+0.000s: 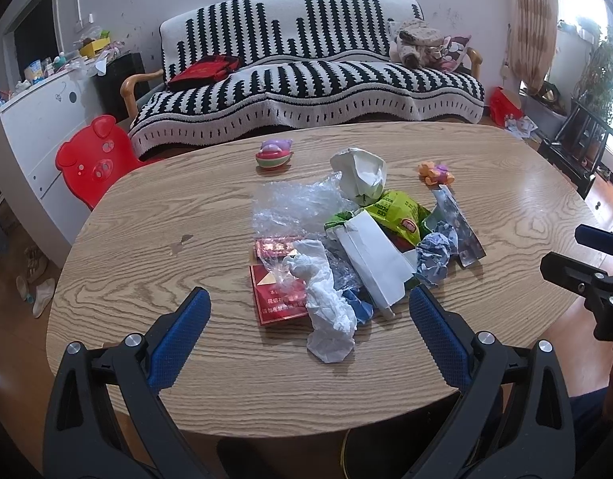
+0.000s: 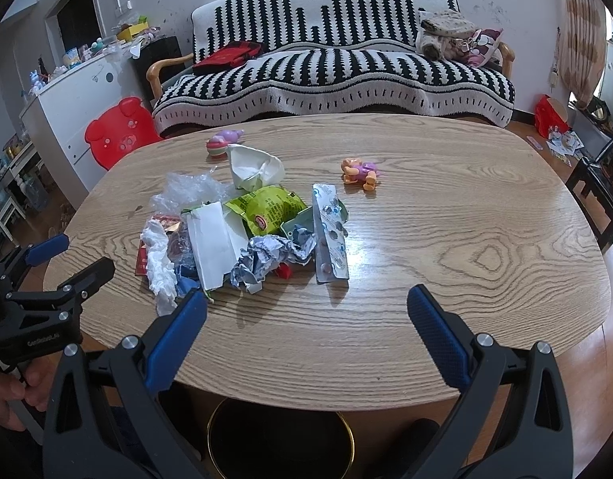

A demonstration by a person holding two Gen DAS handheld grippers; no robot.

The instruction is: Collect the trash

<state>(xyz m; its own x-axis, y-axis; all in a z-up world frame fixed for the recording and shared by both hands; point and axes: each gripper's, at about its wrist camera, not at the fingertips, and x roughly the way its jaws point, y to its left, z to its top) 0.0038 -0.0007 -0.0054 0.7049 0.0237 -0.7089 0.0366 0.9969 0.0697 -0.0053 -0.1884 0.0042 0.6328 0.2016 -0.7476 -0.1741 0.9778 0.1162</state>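
One heap of trash (image 1: 358, 247) on the counter (image 1: 186, 207), both claws spread wide and empty.
Left wrist view: the left claw (image 1: 306, 319) hangs just short of the heap, a white tissue (image 1: 330, 311) between its fingers; two toys beyond. Right wrist view: the right claw (image 2: 306, 315) faces bare wood, heap to its left, blister pack (image 2: 329, 235) nearest.
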